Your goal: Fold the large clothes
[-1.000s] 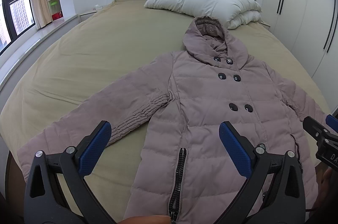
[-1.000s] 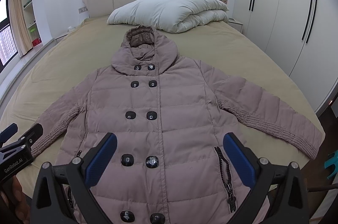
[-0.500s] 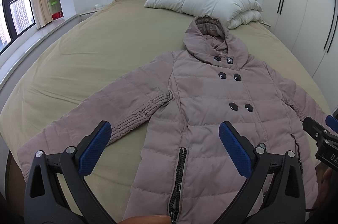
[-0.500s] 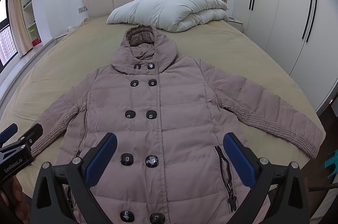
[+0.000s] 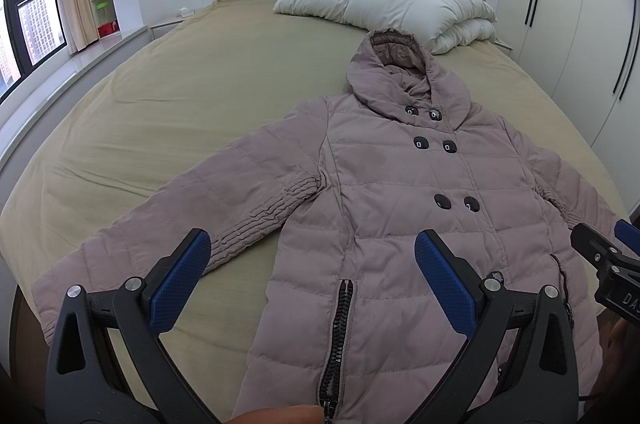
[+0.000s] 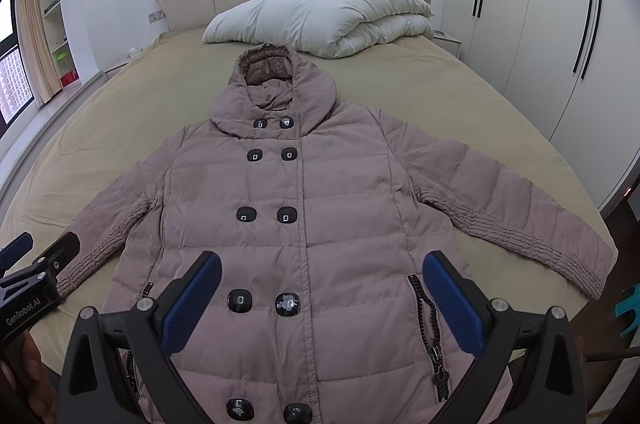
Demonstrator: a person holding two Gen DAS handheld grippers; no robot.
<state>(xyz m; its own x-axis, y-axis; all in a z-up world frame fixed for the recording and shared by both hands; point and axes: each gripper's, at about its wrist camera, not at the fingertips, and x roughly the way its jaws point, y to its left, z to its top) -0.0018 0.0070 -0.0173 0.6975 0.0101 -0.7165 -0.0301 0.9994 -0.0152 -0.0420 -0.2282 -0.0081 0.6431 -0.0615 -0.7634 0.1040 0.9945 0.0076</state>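
Coat: the mauve padded coat [image 6: 320, 224] lies face up and buttoned on the bed [image 5: 180, 111], hood [image 6: 276, 83] toward the headboard, hem at the near edge.
Sleeves: the left sleeve [image 5: 192, 207] and the right sleeve [image 6: 508, 207] both lie spread out to the sides, flat on the cover.
Left gripper: the left gripper [image 5: 312, 284] hovers above the coat's lower left side with jaws spread wide, nothing between them.
Right gripper: the right gripper [image 6: 320, 298] hangs over the lower front, jaws likewise wide apart and empty.
Done so far: the coat looks laid out and smoothed (no fold shows anywhere).
Left to do: by my reading, everything: sleeves in across the body, sides over, then hem up toward the hood.
Beyond the coat: a folded white duvet [image 6: 328, 19] lies just past the hood.
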